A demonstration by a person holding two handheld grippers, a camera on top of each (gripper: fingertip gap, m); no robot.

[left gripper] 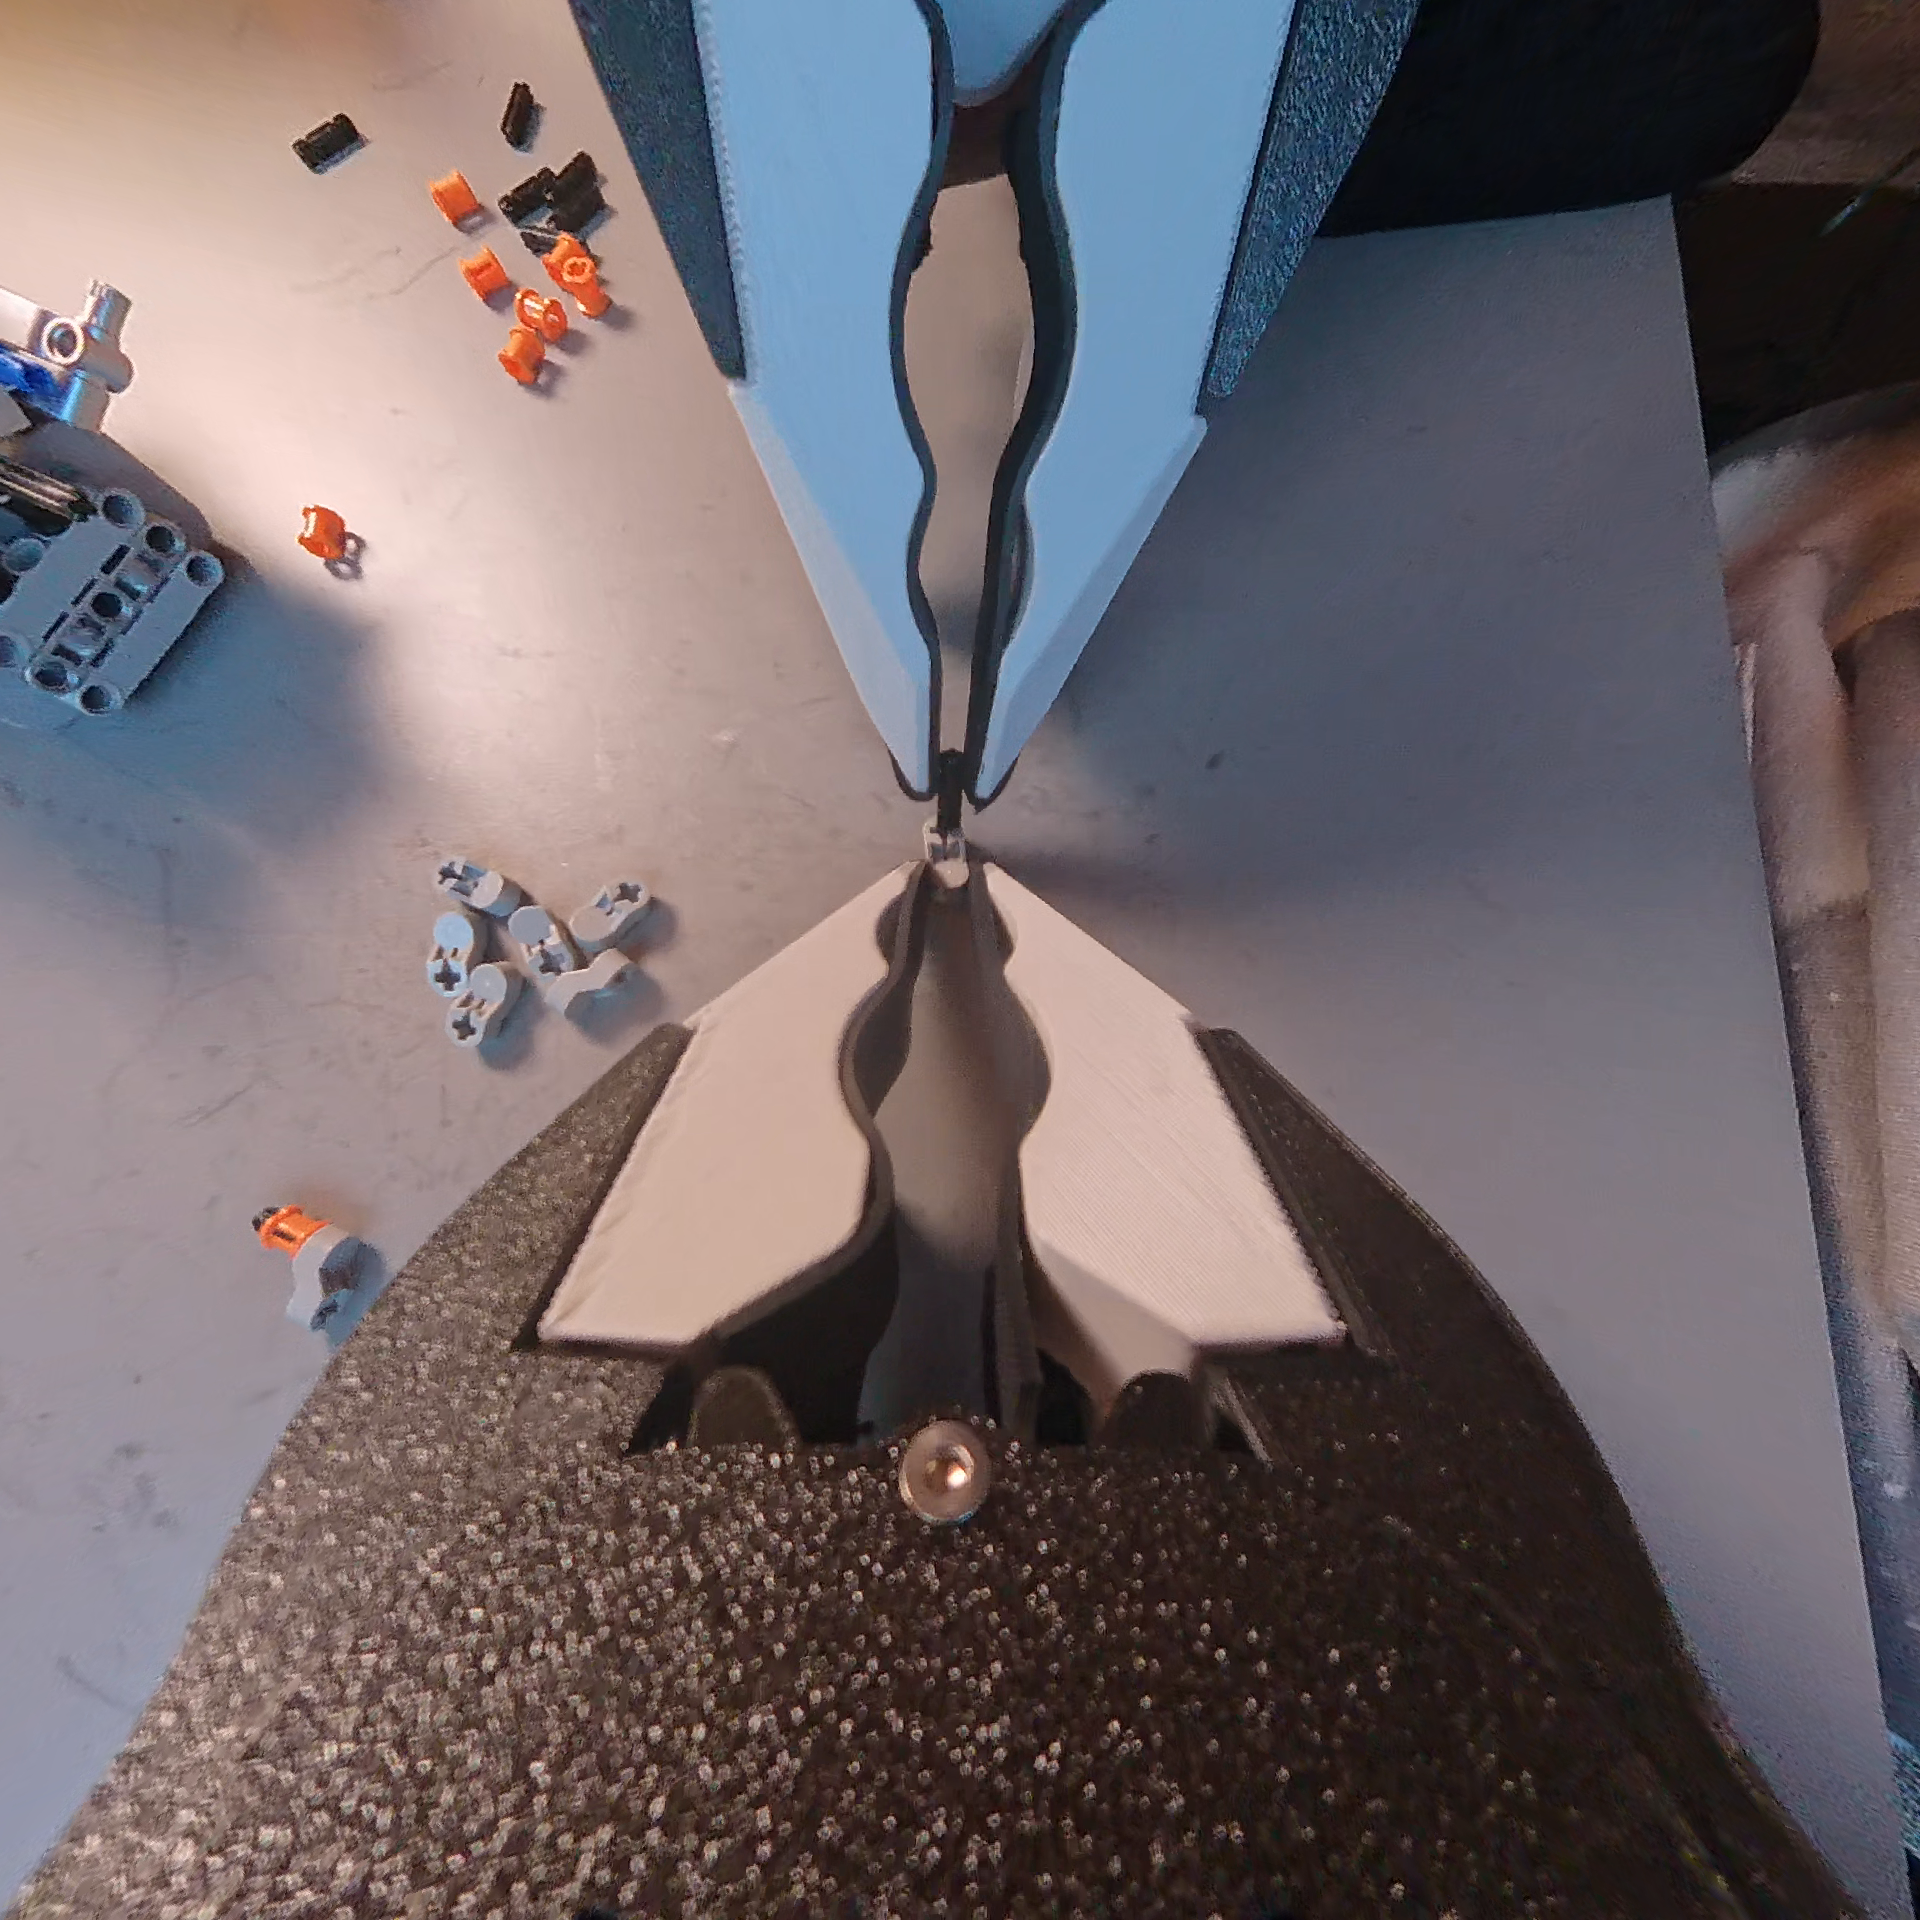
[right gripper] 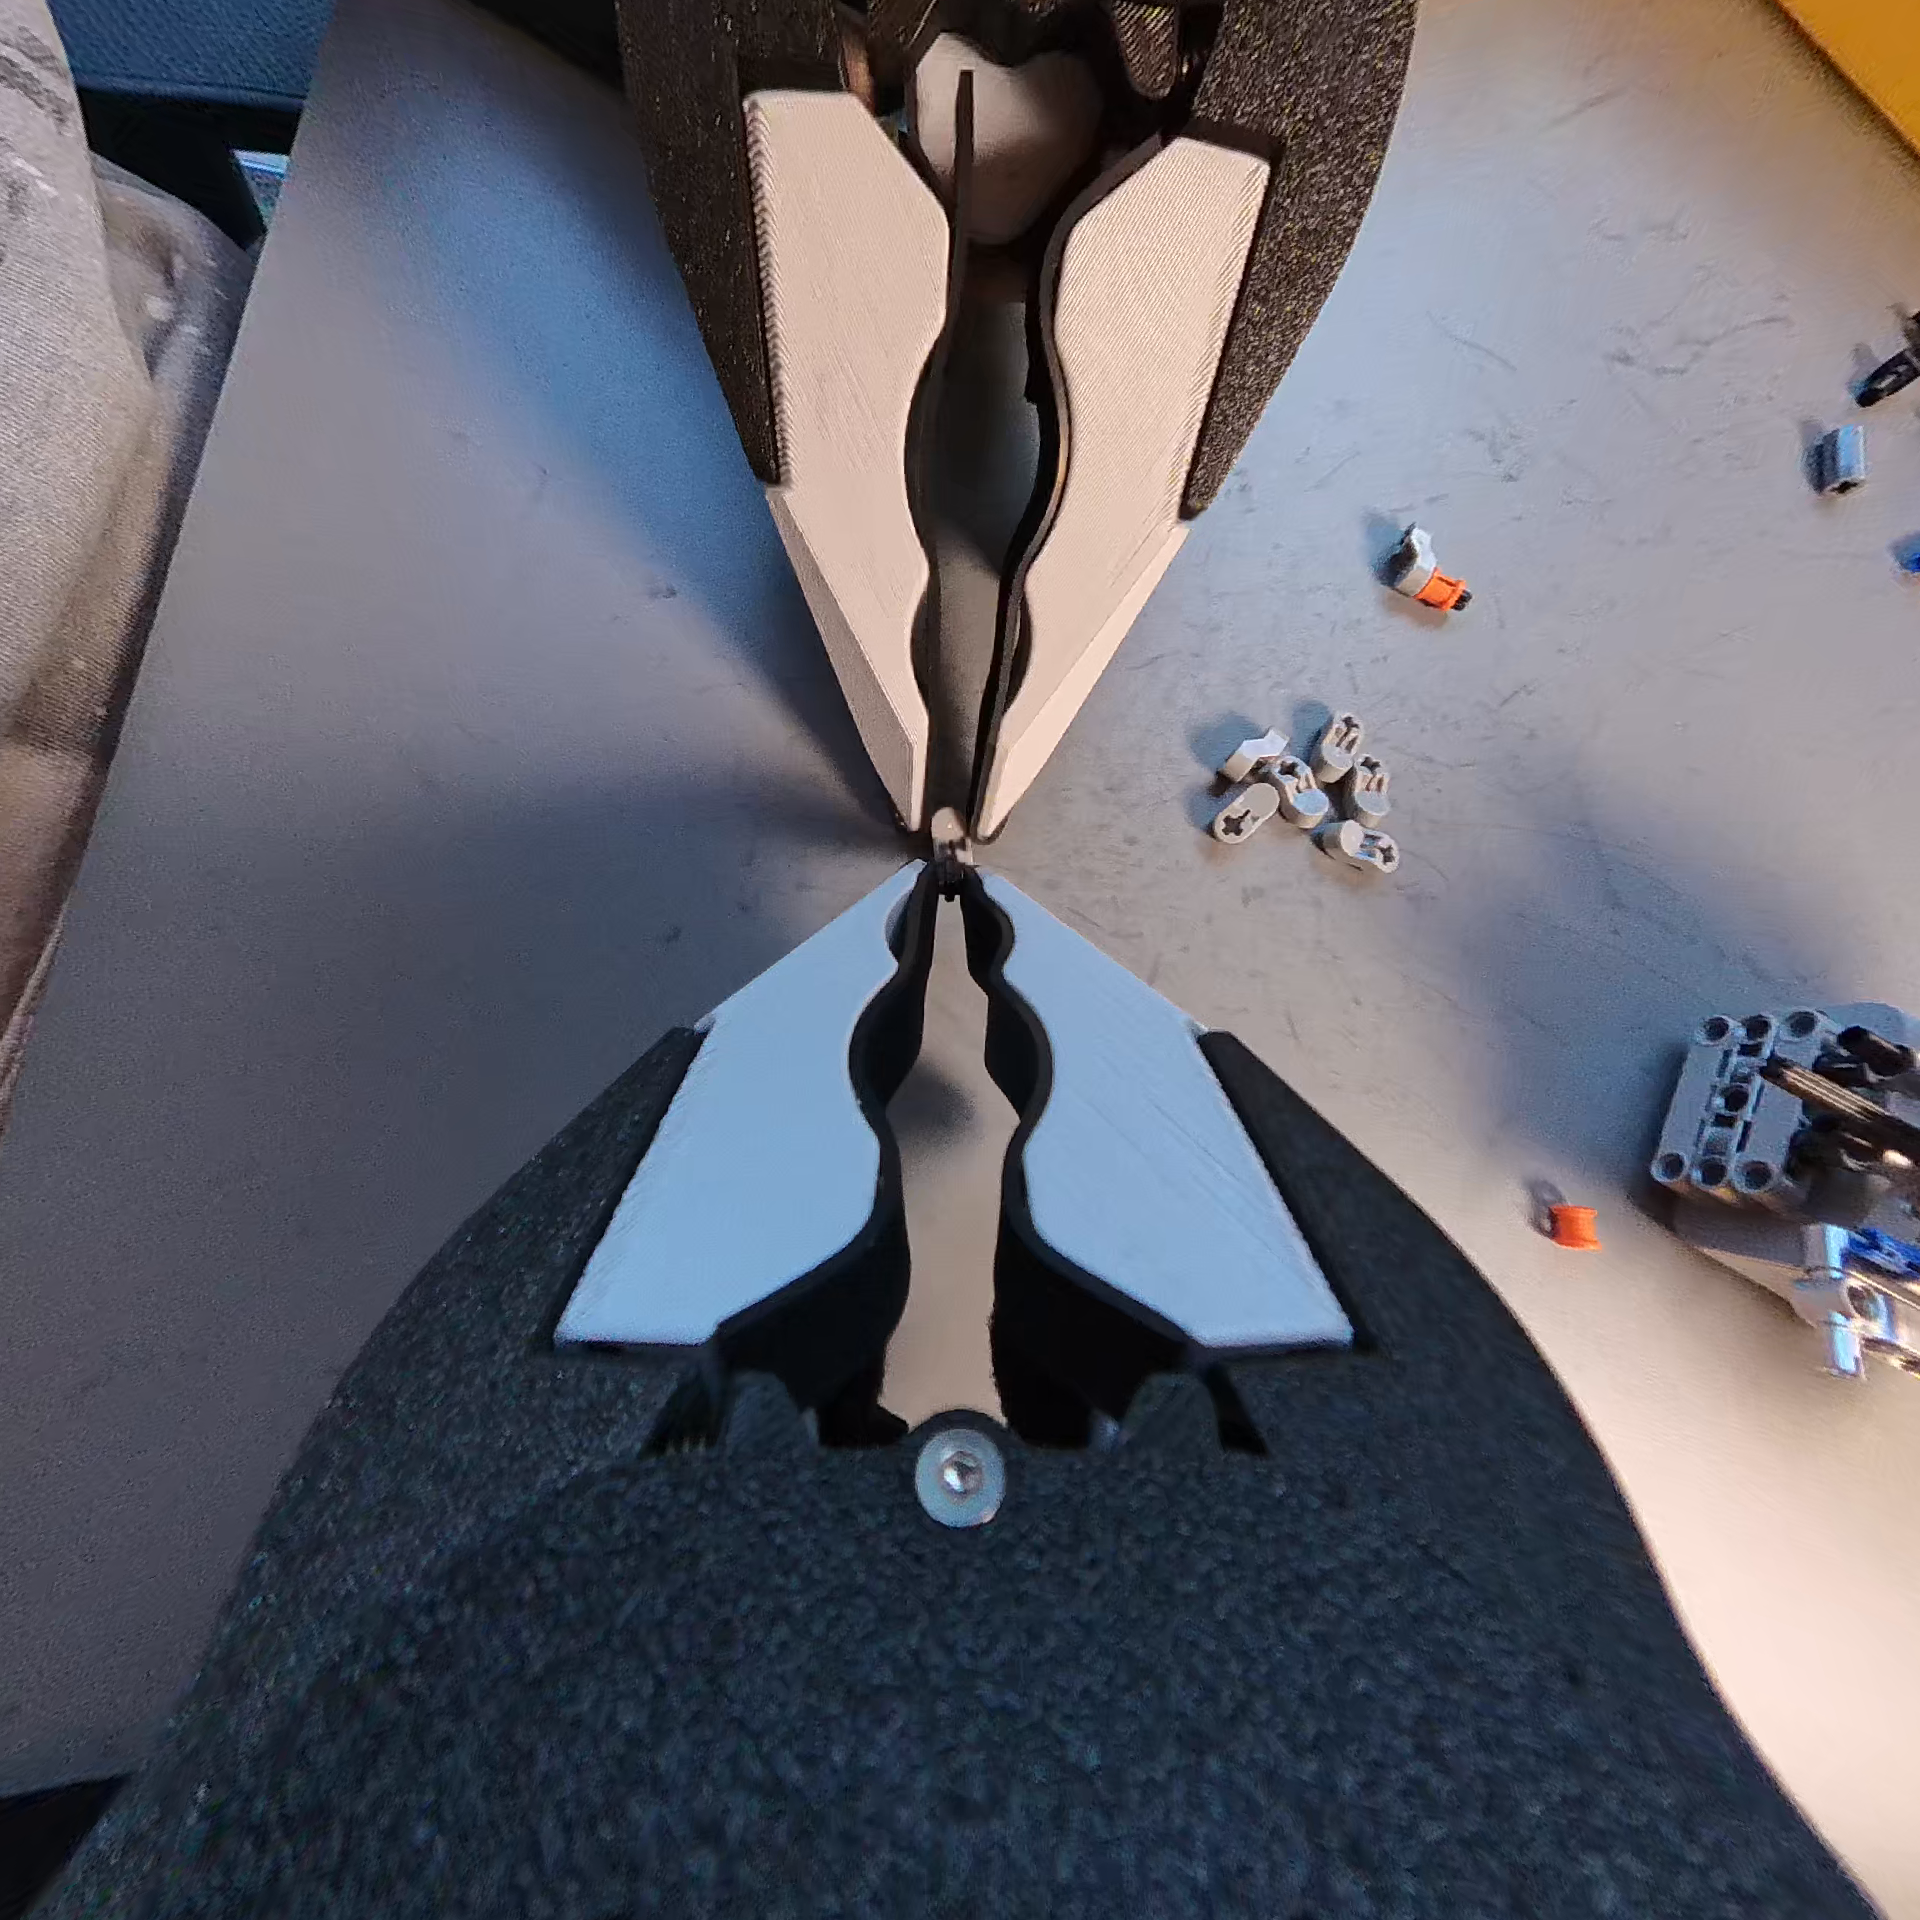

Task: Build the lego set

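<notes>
The left gripper is closed on a small grey connector. The right gripper meets it tip to tip, closed on a thin black pin that touches the connector, above the table. Both grips are only at the very tips, so I think a small tilt or side push could make either piece slip and fall. Nothing stands between them. Near lie grey connectors, orange bushes, black pins and a grey assembly.
</notes>
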